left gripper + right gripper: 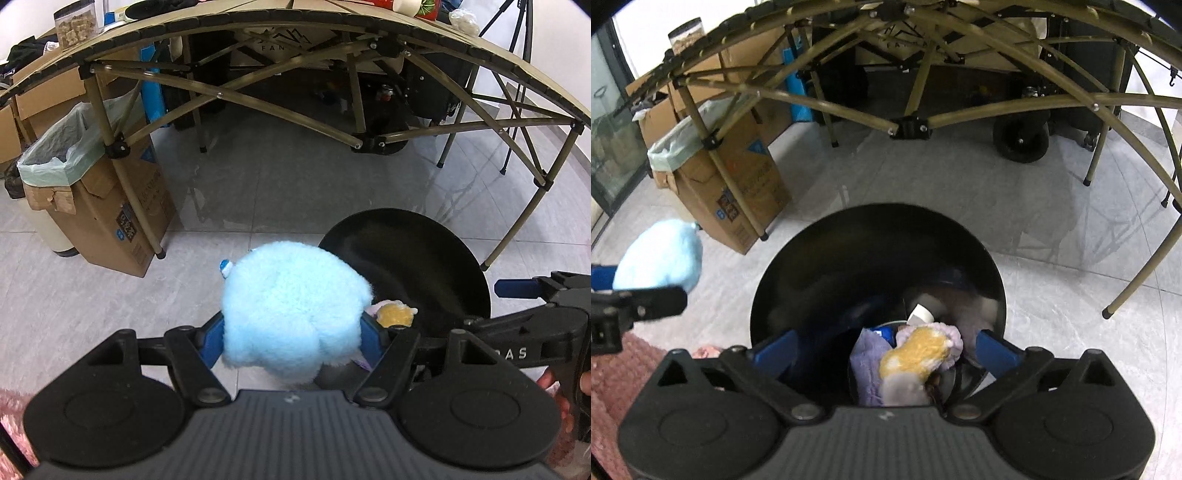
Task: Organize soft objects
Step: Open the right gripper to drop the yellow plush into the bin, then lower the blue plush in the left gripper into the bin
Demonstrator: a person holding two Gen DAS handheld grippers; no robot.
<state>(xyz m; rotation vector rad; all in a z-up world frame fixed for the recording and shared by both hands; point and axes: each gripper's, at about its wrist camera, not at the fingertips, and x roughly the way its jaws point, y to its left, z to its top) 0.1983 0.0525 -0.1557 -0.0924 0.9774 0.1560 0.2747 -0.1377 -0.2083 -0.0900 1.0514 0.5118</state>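
My left gripper [291, 332] is shut on a fluffy light-blue plush toy [291, 306], held above the floor just left of a round black bin [413, 251]. From the right wrist view the same blue plush [661, 258] hangs at the far left. My right gripper [882, 347] is open, its blue fingers [775, 350] spread wide over the black bin [849, 251]. Inside the bin lies a purple and yellow plush toy [919, 350], between the fingers but not squeezed. One right-gripper finger [517, 288] shows over the bin's rim in the left wrist view.
A folding table's frame [221, 96] arches over the far side, with a leg [159, 254] near the bin. A cardboard box lined with a green bag [92, 192] stands at the left. A pink rug [613, 376] lies near left. A wheeled cart [1019, 140] sits under the table.
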